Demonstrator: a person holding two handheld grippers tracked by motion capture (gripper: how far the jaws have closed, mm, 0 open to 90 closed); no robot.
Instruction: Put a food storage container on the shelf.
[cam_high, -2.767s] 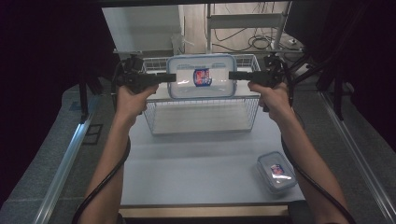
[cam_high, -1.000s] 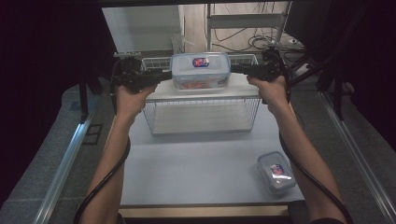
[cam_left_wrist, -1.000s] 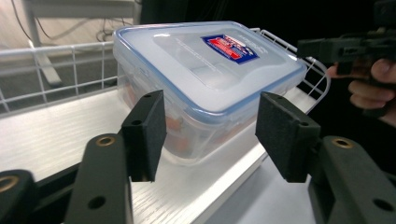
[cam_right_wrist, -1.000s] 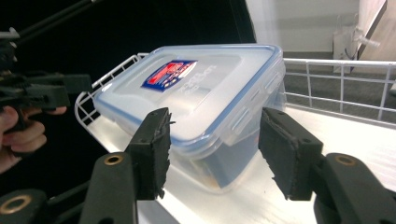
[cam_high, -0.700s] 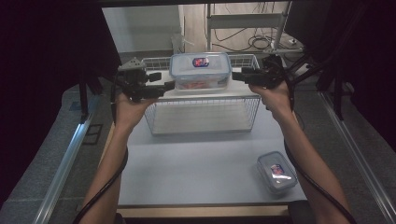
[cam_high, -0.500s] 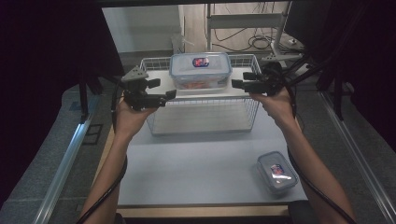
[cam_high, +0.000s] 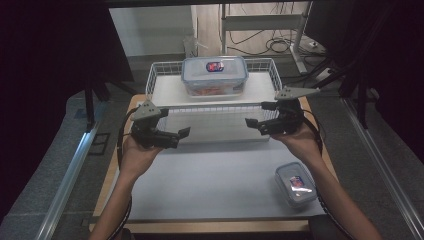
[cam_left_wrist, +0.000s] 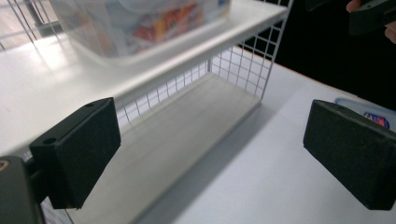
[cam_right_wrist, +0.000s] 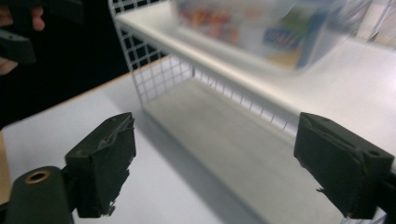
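A clear food container with a blue-rimmed lid (cam_high: 215, 75) stands on the top shelf of a white wire rack (cam_high: 159, 82). My left gripper (cam_high: 178, 137) hovers in front of the rack's left end and my right gripper (cam_high: 257, 118) in front of its right end, both apart from the container. Both pairs of jaws have just been opening and stand wide with nothing between them. In the left gripper view the left gripper (cam_left_wrist: 210, 158) faces the rack's lower shelf, the container (cam_left_wrist: 140, 21) above. In the right gripper view the right gripper (cam_right_wrist: 215, 168) does likewise, the container (cam_right_wrist: 261, 28) blurred.
A smaller lidded container (cam_high: 296, 184) lies on the white table mat (cam_high: 210, 185) at the front right, near my right forearm. The rack's lower shelf (cam_left_wrist: 187, 126) is bare. Dark screens stand at both sides, and cables lie on the floor behind the table.
The container was carried to the rack and set on its top shelf. Both grippers then let go, opened their jaws and drew back toward the person and downward.
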